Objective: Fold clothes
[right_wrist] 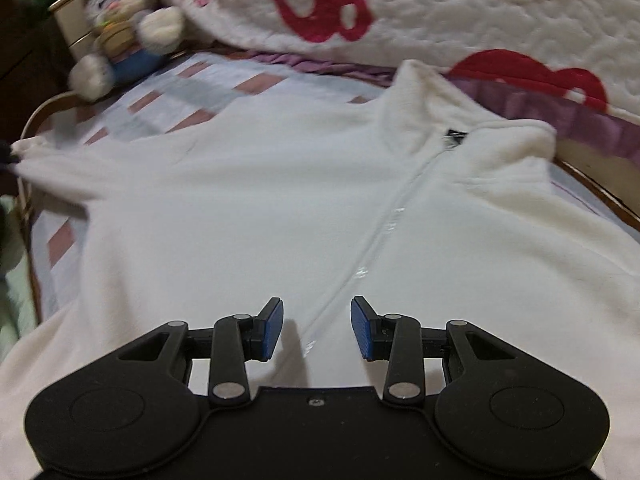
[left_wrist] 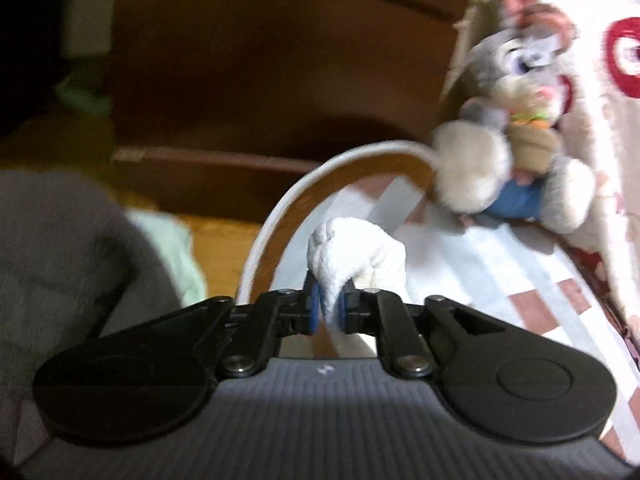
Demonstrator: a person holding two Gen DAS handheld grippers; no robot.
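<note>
A white fleece zip jacket (right_wrist: pixel 248 208) lies front up on the bed, collar toward the far right, zipper running down its middle. My right gripper (right_wrist: pixel 317 328) is open and empty, low over the jacket's lower front beside the zipper. My left gripper (left_wrist: pixel 329 312) is shut on the jacket's left sleeve cuff (left_wrist: pixel 352 256), held bunched above the bed's left edge. In the right wrist view that sleeve (right_wrist: pixel 52 168) stretches out to the far left.
A grey plush rabbit (left_wrist: pixel 516 136) sits at the bed's far left corner; it also shows in the right wrist view (right_wrist: pixel 120 36). A white quilted blanket with red shapes (right_wrist: pixel 440 12) lies along the far side. A checked sheet (right_wrist: pixel 192 92) covers the bed. Wooden furniture (left_wrist: pixel 260 60) stands beyond the bed's rim (left_wrist: pixel 272 216).
</note>
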